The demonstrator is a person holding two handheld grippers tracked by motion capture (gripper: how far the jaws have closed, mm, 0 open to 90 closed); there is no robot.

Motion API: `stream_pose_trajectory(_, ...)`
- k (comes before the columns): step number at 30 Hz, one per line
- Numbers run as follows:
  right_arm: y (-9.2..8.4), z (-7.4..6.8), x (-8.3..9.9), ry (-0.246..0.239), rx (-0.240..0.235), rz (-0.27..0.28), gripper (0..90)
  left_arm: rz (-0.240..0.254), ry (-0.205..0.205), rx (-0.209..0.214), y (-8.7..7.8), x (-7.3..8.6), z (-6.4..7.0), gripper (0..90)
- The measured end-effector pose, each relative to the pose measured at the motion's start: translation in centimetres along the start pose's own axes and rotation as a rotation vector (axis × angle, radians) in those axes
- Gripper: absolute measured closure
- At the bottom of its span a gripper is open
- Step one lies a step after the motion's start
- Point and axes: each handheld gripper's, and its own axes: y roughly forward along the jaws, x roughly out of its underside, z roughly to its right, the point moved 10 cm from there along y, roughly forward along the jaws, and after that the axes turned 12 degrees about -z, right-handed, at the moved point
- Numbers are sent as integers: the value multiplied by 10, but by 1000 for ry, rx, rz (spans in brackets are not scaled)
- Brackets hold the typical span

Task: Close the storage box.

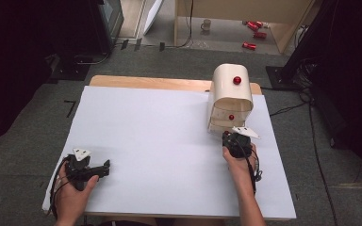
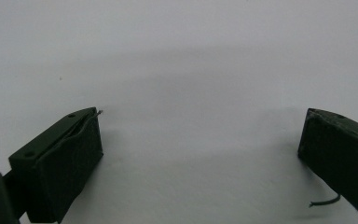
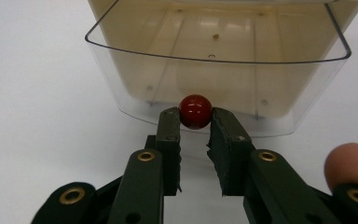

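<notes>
Red knob (image 3: 195, 111) of clear drawer (image 3: 121, 88) is pinched by right gripper (image 3: 195, 122); left gripper (image 2: 200, 140) is held wide, well left of drawer.

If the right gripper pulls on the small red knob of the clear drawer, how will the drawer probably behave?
The right gripper is shut on the red knob, which is round and glossy, so it may slip out. The clear drawer looks thin-walled and empty, so probably light and easy to slide. The cream cabinet stands tall and narrow and might shift or tip.
</notes>
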Motion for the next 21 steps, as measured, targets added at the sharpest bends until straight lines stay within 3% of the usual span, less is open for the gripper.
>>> stream_pose_trajectory(21,15,7,-6,12,8,-9,734,0,0,0,0,0,0,0)
